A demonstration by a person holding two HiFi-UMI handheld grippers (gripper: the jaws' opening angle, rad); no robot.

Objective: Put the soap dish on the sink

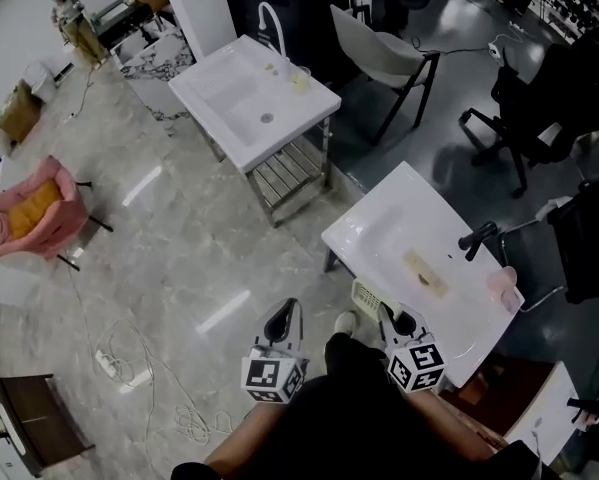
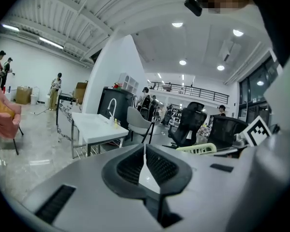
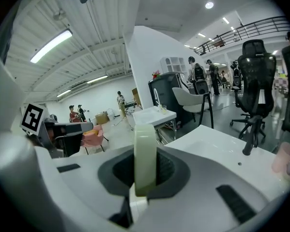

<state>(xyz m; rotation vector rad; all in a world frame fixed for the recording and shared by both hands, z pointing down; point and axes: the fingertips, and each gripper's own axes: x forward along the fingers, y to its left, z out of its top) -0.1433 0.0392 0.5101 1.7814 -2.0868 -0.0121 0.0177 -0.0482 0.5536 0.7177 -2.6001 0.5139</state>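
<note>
In the head view my right gripper [image 1: 397,320] is low in the frame, shut on a pale yellow-green slatted soap dish [image 1: 367,296] beside the near corner of a white sink [image 1: 379,226]. The right gripper view shows the dish's rim [image 3: 145,149] upright between the pads, with the sink top [image 3: 217,149] ahead on the right. A black faucet [image 1: 479,238] and a pink cup [image 1: 504,286] stand on the sink's far side. My left gripper [image 1: 279,320] hangs over the floor to the left, shut with nothing in it [image 2: 145,151].
A second white sink [image 1: 254,93] on a metal frame stands farther off, with a white chair [image 1: 379,53] next to it. Black office chairs [image 1: 539,108] are beyond the near sink. A pink chair [image 1: 34,213] and loose cables [image 1: 129,363] are on the marble floor at left.
</note>
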